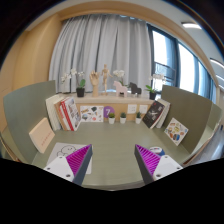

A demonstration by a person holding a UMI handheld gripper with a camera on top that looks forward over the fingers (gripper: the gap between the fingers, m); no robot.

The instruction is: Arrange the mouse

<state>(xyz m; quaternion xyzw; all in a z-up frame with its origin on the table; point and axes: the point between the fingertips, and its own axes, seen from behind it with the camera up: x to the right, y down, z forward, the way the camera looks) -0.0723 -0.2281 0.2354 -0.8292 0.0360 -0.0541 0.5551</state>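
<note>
My gripper (113,153) hangs above a grey-green desk (112,140), open, with only bare desk between the fingers. The magenta pads (72,158) stand wide apart. I cannot make out a mouse anywhere. A white flat thing (50,165) lies under the left finger. Another white thing (170,162) lies beside the right finger; what either of them is I cannot tell.
Upright books (62,112) stand at the back left, with a tan card (41,133) leaning in front. A low shelf (112,101) at the back carries plants, a wooden hand and pictures. Framed pictures (175,130) lean on the right. Green partitions (22,110) wall both sides.
</note>
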